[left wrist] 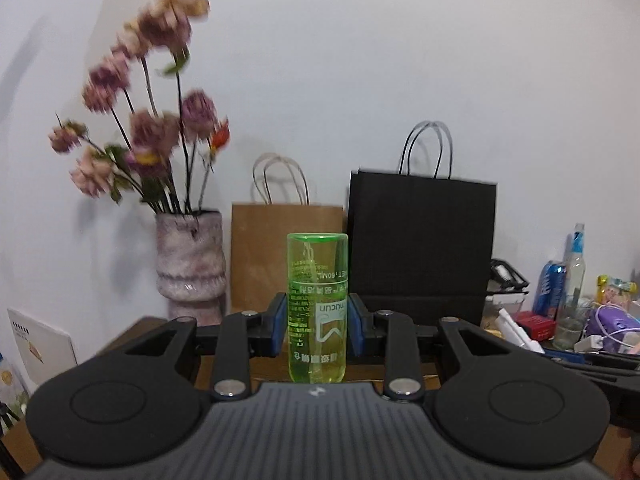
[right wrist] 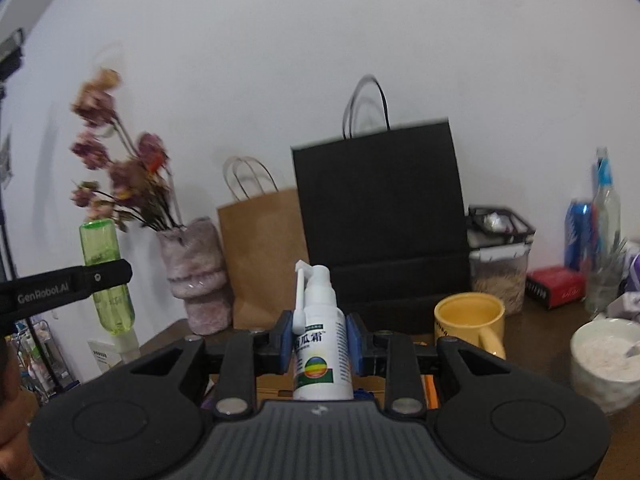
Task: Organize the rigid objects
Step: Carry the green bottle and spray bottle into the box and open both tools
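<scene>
Gripping a green translucent bottle in my left gripper, I have the blue pads pressed on both its sides, so that claw is clenched on it. The bottle sits upside down between the jaws, its printed text inverted and its rounded base pointing up. From my right wrist view the same green bottle shows off to the left, clamped in the black finger of the left gripper, with its pale cap end pointing down.

My right gripper is clenched too, grasping a white spray bottle that stands upright between the blue pads, its long white nozzle folded down along its left side and a striped round logo on the label.

Just beyond that claw, to the right, a yellow mug stands on the brown table, and nearer the right edge is a white bowl with something pale in it. Further back on the right are a red box, a blue can, a clear bottle and a black wire basket on top of a clear container.

Against the white wall stand a black paper bag and, left of it, a brown paper bag. Left again is a mottled pink vase holding blurred pink and purple flowers. The left wrist view gives the same row: the vase, brown bag and black bag.
</scene>
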A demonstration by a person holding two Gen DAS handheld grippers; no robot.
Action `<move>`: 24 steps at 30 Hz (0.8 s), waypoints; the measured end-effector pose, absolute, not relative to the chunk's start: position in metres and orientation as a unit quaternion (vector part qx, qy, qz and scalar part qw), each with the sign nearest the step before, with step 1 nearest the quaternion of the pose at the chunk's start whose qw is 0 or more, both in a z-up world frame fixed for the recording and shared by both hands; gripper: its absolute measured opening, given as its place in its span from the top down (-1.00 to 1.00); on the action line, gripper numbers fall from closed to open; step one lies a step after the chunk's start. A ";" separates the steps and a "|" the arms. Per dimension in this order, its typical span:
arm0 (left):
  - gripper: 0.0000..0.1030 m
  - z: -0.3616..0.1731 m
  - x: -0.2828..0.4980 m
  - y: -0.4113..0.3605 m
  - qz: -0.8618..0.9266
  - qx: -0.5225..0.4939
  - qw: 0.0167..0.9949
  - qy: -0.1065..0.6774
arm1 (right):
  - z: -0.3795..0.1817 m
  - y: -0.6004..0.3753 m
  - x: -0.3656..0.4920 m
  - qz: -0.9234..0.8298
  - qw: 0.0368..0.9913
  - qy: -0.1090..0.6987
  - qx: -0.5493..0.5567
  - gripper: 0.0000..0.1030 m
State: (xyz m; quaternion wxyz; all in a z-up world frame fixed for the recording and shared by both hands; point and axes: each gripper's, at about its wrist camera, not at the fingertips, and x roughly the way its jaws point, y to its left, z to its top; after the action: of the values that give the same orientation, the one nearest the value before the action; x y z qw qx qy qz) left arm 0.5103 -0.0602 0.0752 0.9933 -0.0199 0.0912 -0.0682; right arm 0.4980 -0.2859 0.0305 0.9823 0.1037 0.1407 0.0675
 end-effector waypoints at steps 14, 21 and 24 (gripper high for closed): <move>0.39 0.028 0.636 -0.098 -0.117 0.012 0.904 0.410 | 0.010 -0.305 0.628 0.039 0.909 0.409 0.067 0.48; 0.39 0.017 0.648 -0.103 -0.112 0.025 0.890 0.440 | -0.001 -0.305 0.640 0.035 0.896 0.439 0.052 0.48; 0.39 0.014 0.651 -0.106 -0.112 0.029 0.887 0.447 | -0.004 -0.302 0.643 0.031 0.893 0.447 0.046 0.48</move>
State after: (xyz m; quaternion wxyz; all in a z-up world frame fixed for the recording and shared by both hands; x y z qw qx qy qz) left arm 0.6512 -0.1065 0.0137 0.8873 0.0287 0.4466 -0.1116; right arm 0.6432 -0.3021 -0.0043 0.8929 0.0462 0.4468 0.0308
